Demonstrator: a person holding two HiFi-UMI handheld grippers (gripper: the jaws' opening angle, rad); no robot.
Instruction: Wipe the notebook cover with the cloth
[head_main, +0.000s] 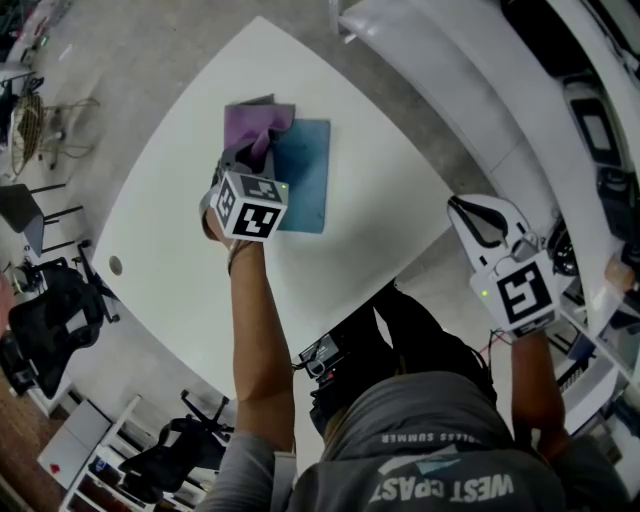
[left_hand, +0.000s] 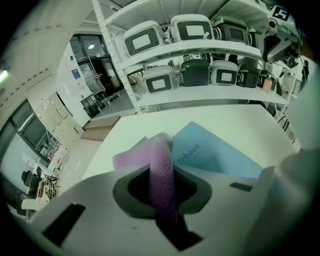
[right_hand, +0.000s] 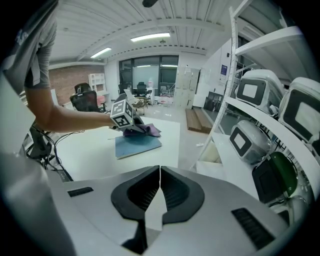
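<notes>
The notebook (head_main: 305, 175) is laid flat on the white table (head_main: 180, 250), just under and ahead of the left gripper (head_main: 248, 160), whose jaws are clamped on the purple cloth (head_main: 255, 125). The right gripper (right_hand: 160, 170) is held well apart, its jaws closed on nothing.

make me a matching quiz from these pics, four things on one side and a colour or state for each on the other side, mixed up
Things:
1. cloth
2. notebook
3. left gripper
4. right gripper

Colour or state:
A. shut with nothing in it
B. blue, lying flat on the table
C. purple, bunched up
D. shut on the cloth

Pairs: 1-C, 2-B, 3-D, 4-A
</notes>
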